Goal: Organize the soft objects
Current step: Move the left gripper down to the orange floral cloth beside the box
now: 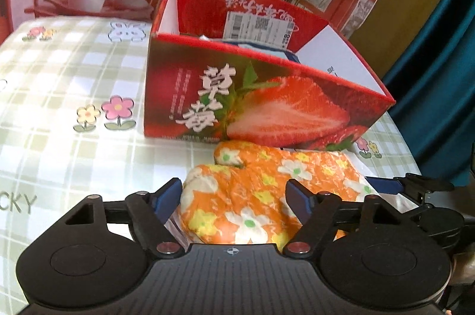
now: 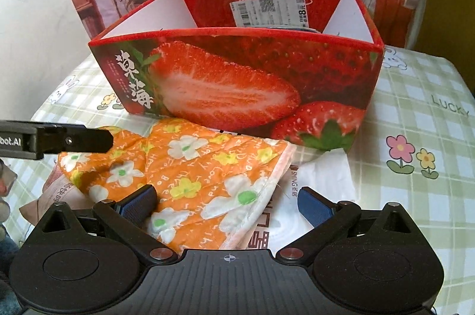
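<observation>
An orange oven mitt [image 1: 252, 196] with white and yellow flowers lies on the table just in front of a red strawberry-print box [image 1: 267, 107]. My left gripper [image 1: 233, 194] is open and straddles the mitt's finger end, its blue pads close beside the fabric on both sides. In the right wrist view the mitt [image 2: 193, 169] spreads toward its white-edged cuff. My right gripper [image 2: 227, 203] is open over that cuff, with its left finger [image 2: 139, 202] on the fabric. The left gripper's black finger [image 2: 80, 139] hangs over the mitt's far end. The box [image 2: 237, 83] is open at the top.
White printed packaging [image 2: 320, 181] lies under and beside the mitt. Something blue and white [image 1: 267, 47] lies inside the box, below a barcode label [image 1: 258, 25]. A green checked tablecloth [image 1: 74, 77] covers the table. A printed backdrop stands behind, a teal curtain [image 1: 439, 77] at the right.
</observation>
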